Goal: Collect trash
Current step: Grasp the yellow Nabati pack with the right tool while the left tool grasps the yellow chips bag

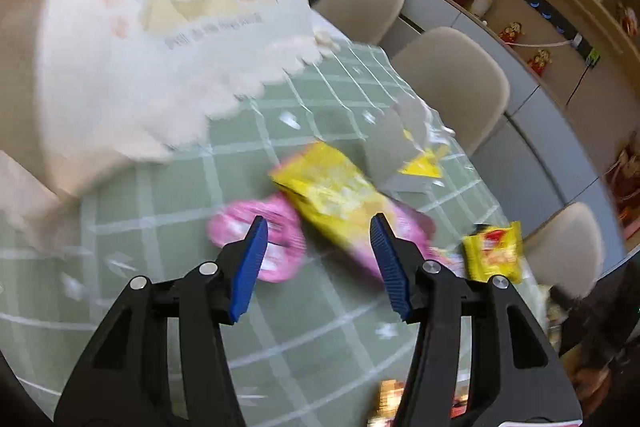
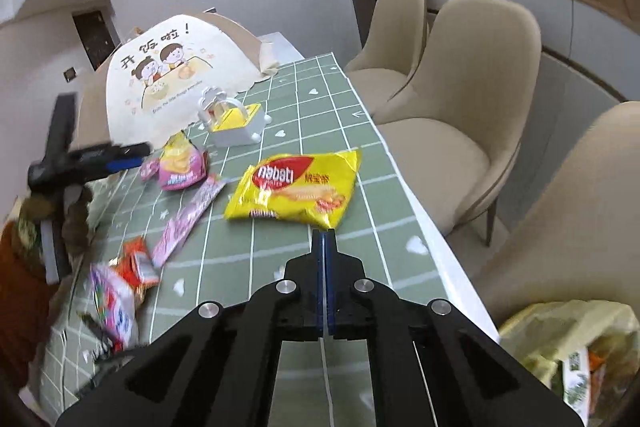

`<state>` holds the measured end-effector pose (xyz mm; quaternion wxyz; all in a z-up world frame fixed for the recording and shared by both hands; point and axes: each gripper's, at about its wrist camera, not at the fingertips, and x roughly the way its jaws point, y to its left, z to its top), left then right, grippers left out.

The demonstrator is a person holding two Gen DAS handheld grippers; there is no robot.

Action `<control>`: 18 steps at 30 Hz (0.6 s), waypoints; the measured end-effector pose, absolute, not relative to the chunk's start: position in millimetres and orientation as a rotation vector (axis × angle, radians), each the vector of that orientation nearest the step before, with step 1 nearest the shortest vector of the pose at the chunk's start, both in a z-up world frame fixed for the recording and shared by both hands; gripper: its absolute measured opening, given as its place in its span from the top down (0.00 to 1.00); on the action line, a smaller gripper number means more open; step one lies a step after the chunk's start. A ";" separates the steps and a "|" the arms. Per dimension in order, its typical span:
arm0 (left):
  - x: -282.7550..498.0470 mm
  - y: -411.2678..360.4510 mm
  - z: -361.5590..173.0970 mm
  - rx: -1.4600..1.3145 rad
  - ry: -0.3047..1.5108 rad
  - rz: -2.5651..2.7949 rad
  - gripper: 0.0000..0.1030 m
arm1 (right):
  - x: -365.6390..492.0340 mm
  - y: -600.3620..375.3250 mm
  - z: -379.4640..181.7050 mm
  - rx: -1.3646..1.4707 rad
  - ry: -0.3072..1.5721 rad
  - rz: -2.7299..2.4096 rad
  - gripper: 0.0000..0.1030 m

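Right gripper (image 2: 324, 231) has its jaws pressed together with nothing between them, the tip just at the 6 o'clock corner of the yellow wafer bag (image 2: 294, 189), which lies flat on the green-checked bench (image 2: 256, 259). Left gripper (image 1: 318, 223) has its jaws spread and empty over a blurred pile: a pink wrapper (image 1: 260, 239) under a yellow pack (image 1: 332, 191). In the right wrist view the other trash sits toward 9 o'clock of the wafer bag: a pink chip bag (image 2: 180, 167), a long pink wrapper (image 2: 188, 215), an orange wrapper (image 2: 138, 261). A filled trash bag (image 2: 576, 355) shows below the bench edge at 4 o'clock. Risks, as judged: shut right jaws cannot take the wafer bag; pushed forward they would only skid it toward 12 o'clock or off the bench edge at 3 o'clock. The foil looks slick and flat, so a pinch at one corner may slip out. Left jaws span two overlapping items; closing could catch one and drag the other, or nip the cloth. The white napkin holder (image 2: 236, 125) and the food cover (image 2: 176, 75) stand near the pile, so a wide sweep may knock them. Blur in the left view leaves contact uncertain.
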<state>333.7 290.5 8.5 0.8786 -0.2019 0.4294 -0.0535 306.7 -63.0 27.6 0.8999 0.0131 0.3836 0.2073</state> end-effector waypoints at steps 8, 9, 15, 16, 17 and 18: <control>357.8 245.9 -7.7 -0.390 0.969 -0.009 0.51 | 313.7 -55.1 38.8 -0.059 0.724 0.490 0.67; 360.0 242.9 -7.4 -0.386 0.974 -0.020 0.64 | 322.7 -49.0 39.6 -0.062 0.737 0.523 0.63; 332.1 238.4 0.8 -0.307 1.002 -0.108 0.83 | 377.6 -23.2 42.2 -0.039 0.758 0.629 0.62; 322.7 238.5 2.8 -0.303 1.009 -0.136 0.84 | 389.5 -20.2 39.7 -0.024 0.769 0.635 0.62; 314.6 238.9 4.4 -0.304 1.020 -0.169 0.84 | 401.8 -17.6 35.5 -0.002 0.789 0.642 0.61; 304.0 240.0 6.4 -0.305 1.032 -0.213 0.84 | 409.8 -15.5 31.5 0.015 0.810 0.642 0.62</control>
